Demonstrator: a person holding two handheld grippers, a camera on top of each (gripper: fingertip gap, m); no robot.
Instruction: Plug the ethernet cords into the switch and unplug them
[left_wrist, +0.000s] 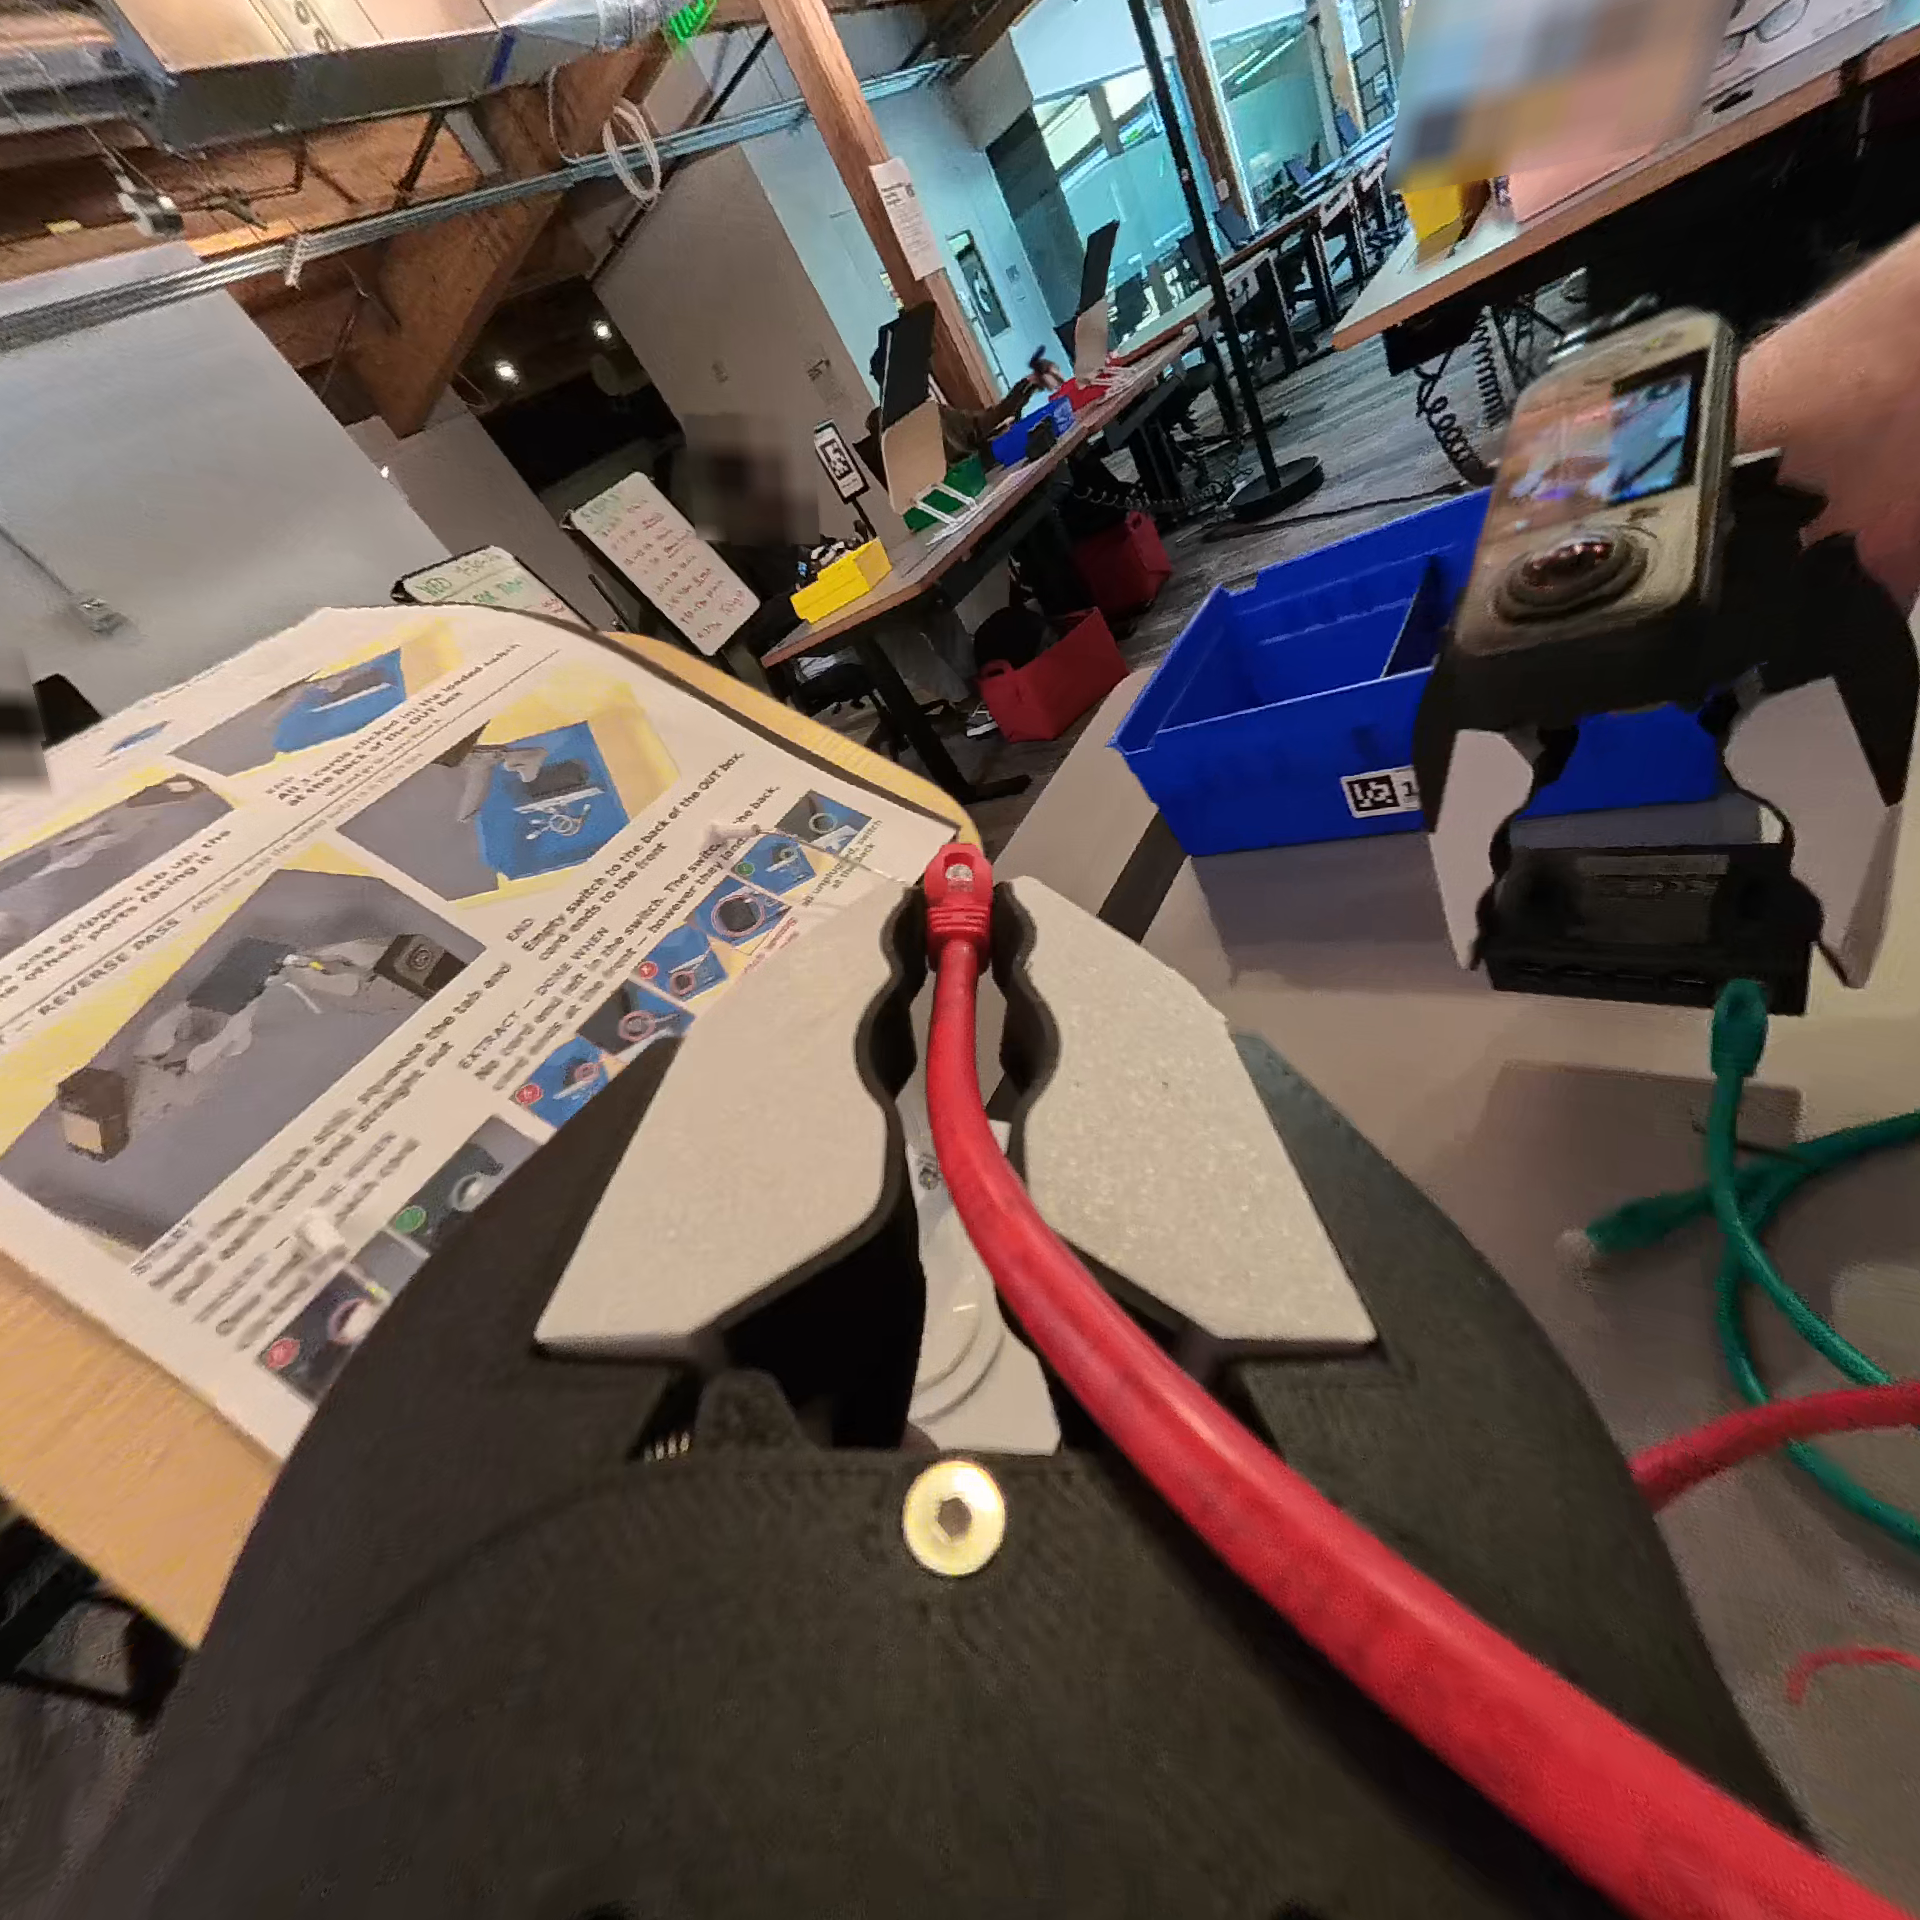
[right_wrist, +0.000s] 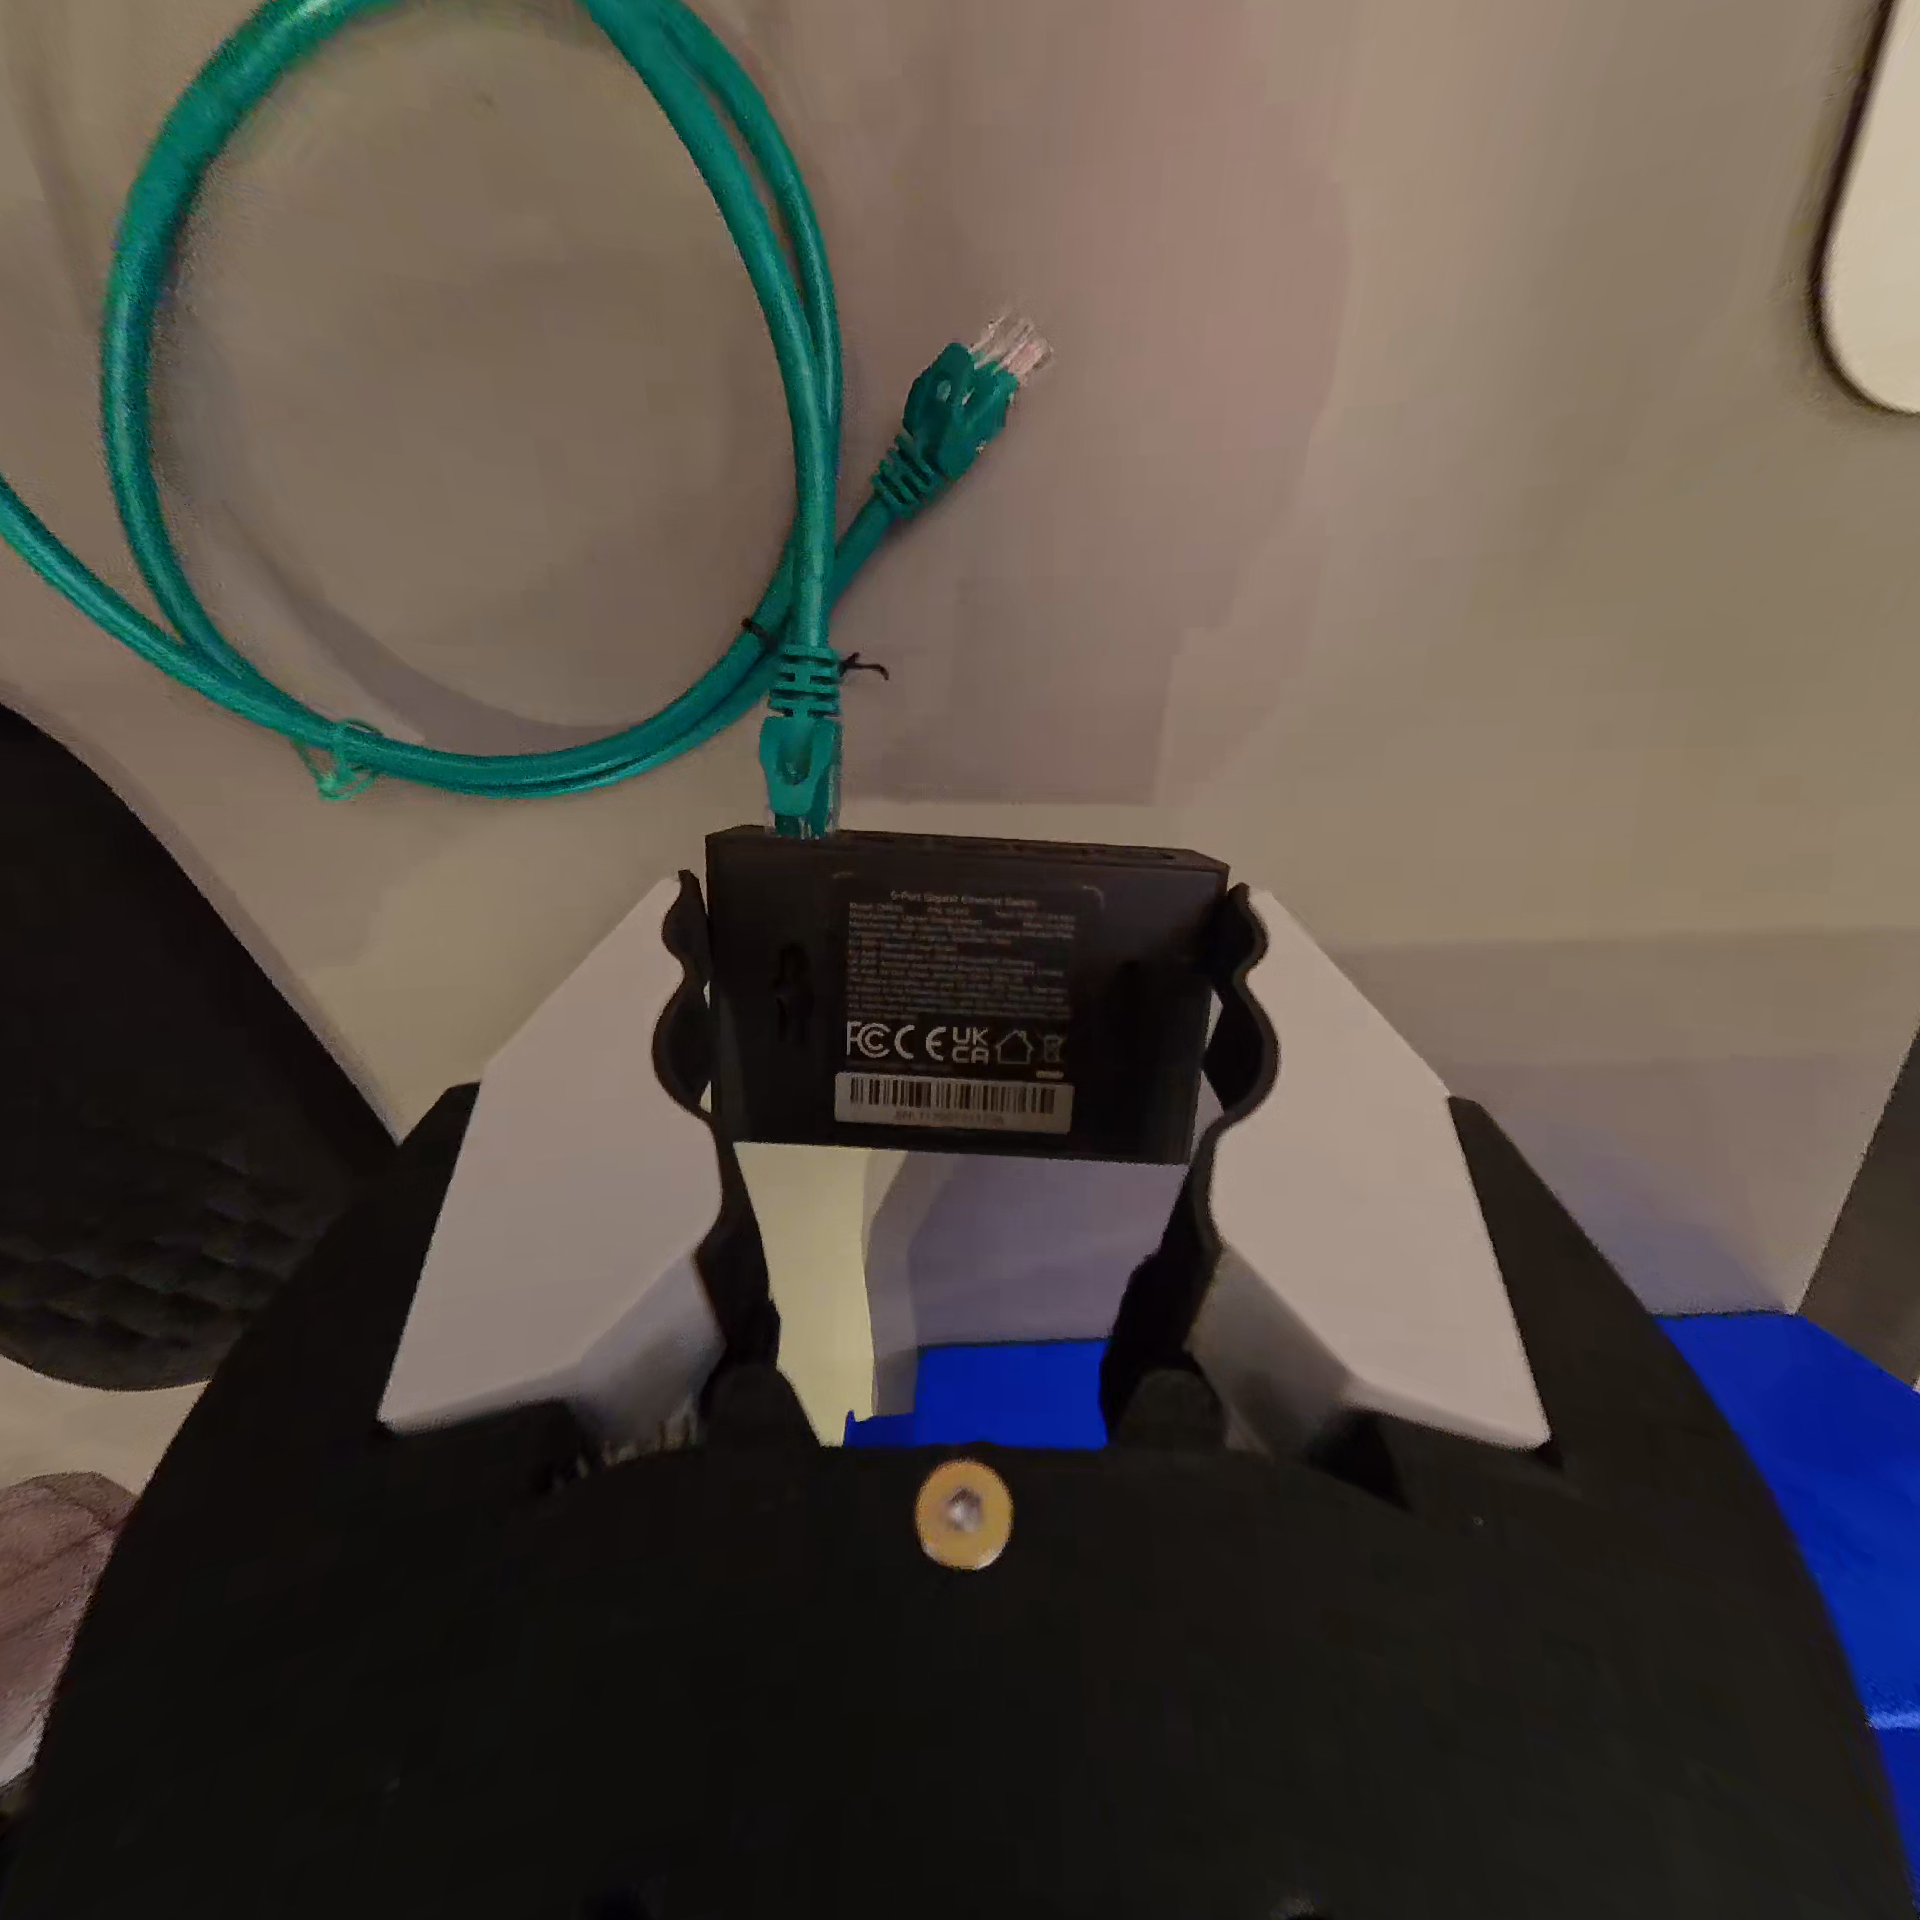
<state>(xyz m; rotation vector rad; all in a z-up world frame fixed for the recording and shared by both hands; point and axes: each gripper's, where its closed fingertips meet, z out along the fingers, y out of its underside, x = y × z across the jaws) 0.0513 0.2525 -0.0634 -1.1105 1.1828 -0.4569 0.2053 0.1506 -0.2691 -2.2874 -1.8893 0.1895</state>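
Observation:
My left gripper is shut on a red ethernet cord just behind its plug, which sticks out past the fingertips, lifted above the table. My right gripper is shut on a small black switch, label side facing the camera; the gripper also shows in the left wrist view, up and to the right. A green ethernet cord has one plug in the switch's leftmost port. Its other plug lies loose on the table. The remaining ports are hidden.
A blue bin with a divider stands behind the right gripper on the grey table. An instruction sheet on a board lies at the left. A person's hand holds the right gripper. Desks and red bags stand far behind.

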